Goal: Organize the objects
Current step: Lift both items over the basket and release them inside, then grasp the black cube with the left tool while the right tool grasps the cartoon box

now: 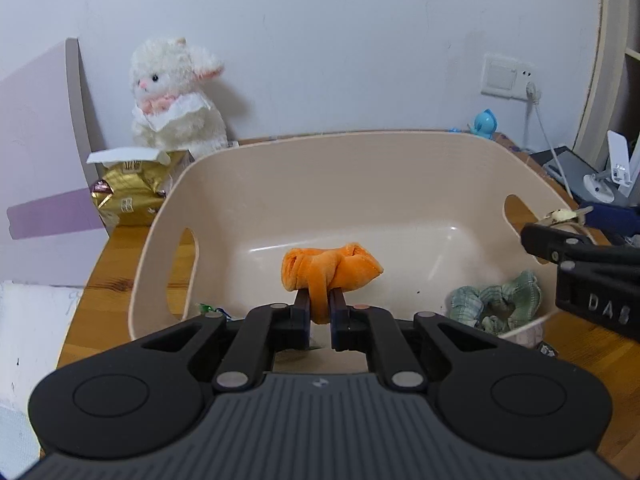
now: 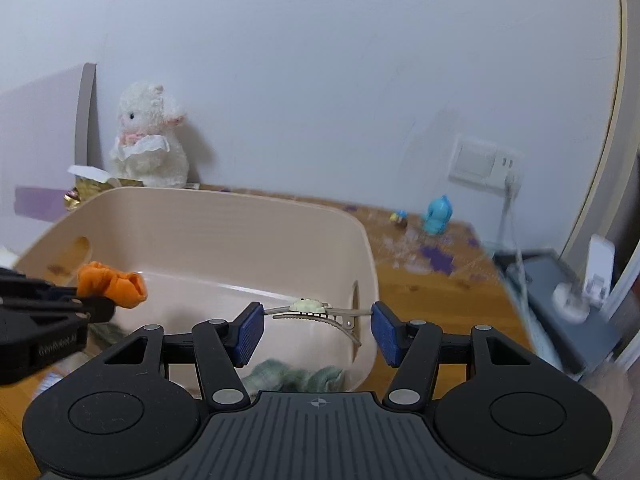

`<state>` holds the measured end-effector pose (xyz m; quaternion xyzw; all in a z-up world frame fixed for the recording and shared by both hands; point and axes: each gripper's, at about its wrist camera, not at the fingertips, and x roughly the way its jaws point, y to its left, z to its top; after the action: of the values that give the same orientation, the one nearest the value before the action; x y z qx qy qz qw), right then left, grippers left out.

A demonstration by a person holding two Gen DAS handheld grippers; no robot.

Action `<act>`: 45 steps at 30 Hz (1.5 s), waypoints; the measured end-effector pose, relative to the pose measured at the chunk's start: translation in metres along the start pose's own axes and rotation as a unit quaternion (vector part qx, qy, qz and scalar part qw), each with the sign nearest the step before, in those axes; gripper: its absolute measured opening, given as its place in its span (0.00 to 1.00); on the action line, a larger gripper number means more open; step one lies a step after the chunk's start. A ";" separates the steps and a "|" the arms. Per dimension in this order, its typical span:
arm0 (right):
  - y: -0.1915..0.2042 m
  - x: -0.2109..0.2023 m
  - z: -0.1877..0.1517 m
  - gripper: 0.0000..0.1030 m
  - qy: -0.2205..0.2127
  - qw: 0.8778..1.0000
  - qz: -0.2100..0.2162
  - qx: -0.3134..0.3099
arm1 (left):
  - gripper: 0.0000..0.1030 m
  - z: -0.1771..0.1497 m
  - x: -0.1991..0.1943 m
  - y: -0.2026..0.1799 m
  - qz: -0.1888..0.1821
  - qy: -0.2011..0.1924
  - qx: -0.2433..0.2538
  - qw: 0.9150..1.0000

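Observation:
My left gripper (image 1: pixel 320 300) is shut on an orange velvet scrunchie (image 1: pixel 332 266), held above the inside of a beige plastic basket (image 1: pixel 320 184) with cut-out handles. A green checked scrunchie (image 1: pixel 496 304) lies at the basket's near right corner. In the right wrist view my right gripper (image 2: pixel 318 316) hangs over the basket's right side (image 2: pixel 240 232). Its blue pads are wide apart and clamp a beige hair clip (image 2: pixel 306 305) by its two ends. The orange scrunchie (image 2: pixel 116 284) and the left gripper (image 2: pixel 96 306) show at the left. The green scrunchie (image 2: pixel 296 376) lies below.
The basket stands on a wooden table (image 1: pixel 112 264). A white plush rabbit (image 1: pixel 172 96) and a gold packet (image 1: pixel 128 200) sit behind it at the left. A blue toy (image 1: pixel 486 122), a wall socket with a cable (image 1: pixel 508 76) and a grey device (image 1: pixel 568 164) are at the right.

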<state>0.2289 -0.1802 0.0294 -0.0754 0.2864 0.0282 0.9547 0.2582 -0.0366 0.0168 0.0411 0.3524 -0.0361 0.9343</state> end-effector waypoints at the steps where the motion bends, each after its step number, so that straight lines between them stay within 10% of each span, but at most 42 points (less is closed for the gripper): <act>1: 0.002 0.001 -0.001 0.54 0.002 1.000 -0.006 -0.008 | 0.11 0.001 0.002 0.000 0.001 0.002 0.000 1.000; 6: -0.001 -0.001 -0.001 0.60 0.002 1.000 0.006 -0.003 | 0.20 0.000 -0.003 -0.002 -0.001 -0.002 -0.001 1.000; 8: -0.005 -0.006 -0.002 0.62 -0.001 1.000 0.015 0.004 | 0.55 0.001 -0.009 -0.001 -0.002 -0.008 -0.008 1.000; 10: -0.007 -0.013 -0.002 0.67 -0.007 1.000 0.021 0.004 | 0.68 0.001 -0.020 -0.001 0.002 -0.022 -0.012 1.000; 24: -0.023 -0.077 -0.021 0.87 -0.036 0.999 0.021 -0.005 | 0.85 -0.024 -0.082 -0.006 0.029 -0.039 -0.024 0.999; 45: -0.028 -0.068 -0.102 0.96 0.067 0.995 0.042 -0.060 | 0.85 -0.095 -0.060 -0.034 -0.013 0.058 -0.031 0.998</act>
<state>0.1196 -0.2252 -0.0141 -0.1218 0.3506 0.0801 0.9251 0.1474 -0.0583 -0.0165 0.0101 0.4078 -0.0349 0.9124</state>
